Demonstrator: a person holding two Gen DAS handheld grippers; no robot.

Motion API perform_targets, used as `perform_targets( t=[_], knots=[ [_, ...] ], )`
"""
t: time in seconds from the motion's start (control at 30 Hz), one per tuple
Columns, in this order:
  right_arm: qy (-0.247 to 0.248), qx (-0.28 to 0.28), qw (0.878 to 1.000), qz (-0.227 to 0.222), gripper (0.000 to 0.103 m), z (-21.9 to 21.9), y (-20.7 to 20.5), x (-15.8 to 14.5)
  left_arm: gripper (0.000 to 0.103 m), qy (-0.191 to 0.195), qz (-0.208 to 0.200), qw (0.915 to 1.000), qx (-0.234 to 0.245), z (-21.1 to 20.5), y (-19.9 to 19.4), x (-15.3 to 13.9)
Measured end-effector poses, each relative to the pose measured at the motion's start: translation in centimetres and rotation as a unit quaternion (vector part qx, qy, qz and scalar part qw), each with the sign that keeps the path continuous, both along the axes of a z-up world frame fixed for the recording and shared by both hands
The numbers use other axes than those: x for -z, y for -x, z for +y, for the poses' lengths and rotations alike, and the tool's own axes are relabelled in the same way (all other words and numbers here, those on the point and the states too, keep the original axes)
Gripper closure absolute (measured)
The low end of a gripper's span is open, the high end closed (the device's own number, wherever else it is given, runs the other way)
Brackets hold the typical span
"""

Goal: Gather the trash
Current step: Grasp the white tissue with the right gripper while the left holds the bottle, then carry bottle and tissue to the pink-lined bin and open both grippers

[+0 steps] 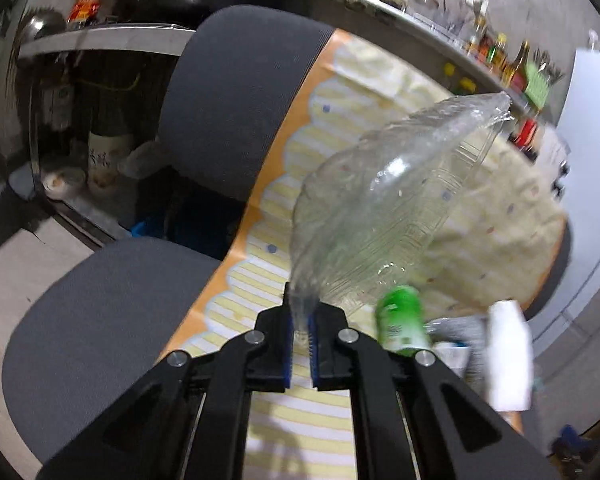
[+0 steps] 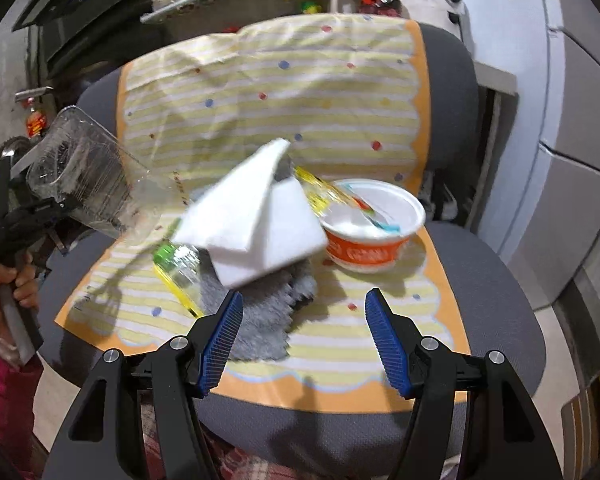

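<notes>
bowl [image 2: 374, 236] in orange and white sits on the striped cloth [image 2: 268, 92] over the chair [image 2: 496, 300], holding a wrapper [image 2: 364, 206] whose print is too blurred to read. the clear plastic container [image 1: 384, 208], empty, is pinched at its edge by the left gripper [image 1: 302, 334], lifted off the cloth, its long axis slanting up and away. the right gripper [image 2: 304, 344] hangs wide and empty near a white foam piece [image 2: 256, 220] and a green-capped bottle [image 2: 178, 262].

Grey office chair [image 2: 496, 304], cluttered wall shelf [image 1: 400, 12], pale floor [image 1: 16, 252].
</notes>
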State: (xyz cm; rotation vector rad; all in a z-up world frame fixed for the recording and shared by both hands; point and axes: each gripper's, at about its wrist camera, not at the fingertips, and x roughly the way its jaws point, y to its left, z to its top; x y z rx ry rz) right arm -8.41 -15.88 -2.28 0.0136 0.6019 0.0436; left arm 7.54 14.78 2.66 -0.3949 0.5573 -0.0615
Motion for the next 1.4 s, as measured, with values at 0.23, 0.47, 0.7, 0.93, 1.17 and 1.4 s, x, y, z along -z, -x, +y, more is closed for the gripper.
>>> perform_targets(
  t=[0.23, 0.47, 0.7, 0.93, 1.17, 1.4],
  knots=[
    [-0.038, -0.055, 0.998, -0.022, 0.050, 2.7, -3.0, -0.4, 0.099, 0.028, -0.012, 0.9987, 0.041, -1.9, 2.4, -1.8],
    [-0.034, -0.042, 0.999, 0.006, 0.055, 3.7, -7.4, 0.8, 0.099, 0.040, 0.000, 0.9984, 0.041, -1.8, 2.1, -1.5],
    [-0.076, -0.059, 0.995, 0.019, 0.094, 3.2, -9.0, 1.2, 0.099, 0.030, -0.004, 0.9991, 0.031, -1.7, 2.1, -1.6],
    [-0.059, -0.094, 0.992, -0.066, 0.102, 4.2, -9.2, -3.9, 0.099, 0.028, -0.023, 0.9989, 0.030, -2.1, 3.1, -3.2],
    [-0.047, -0.083, 0.981, -0.169, 0.102, 2.6, -2.3, -10.5, 0.099, 0.035, -0.056, 0.9958, 0.063, -4.1, 5.2, -6.2],
    [-0.015, -0.015, 0.982, -0.188, 0.102, -2.2, 6.1, -11.5, 0.099, 0.037, -0.076, 0.9815, 0.172, -11.2, 7.7, -7.8]
  ],
)
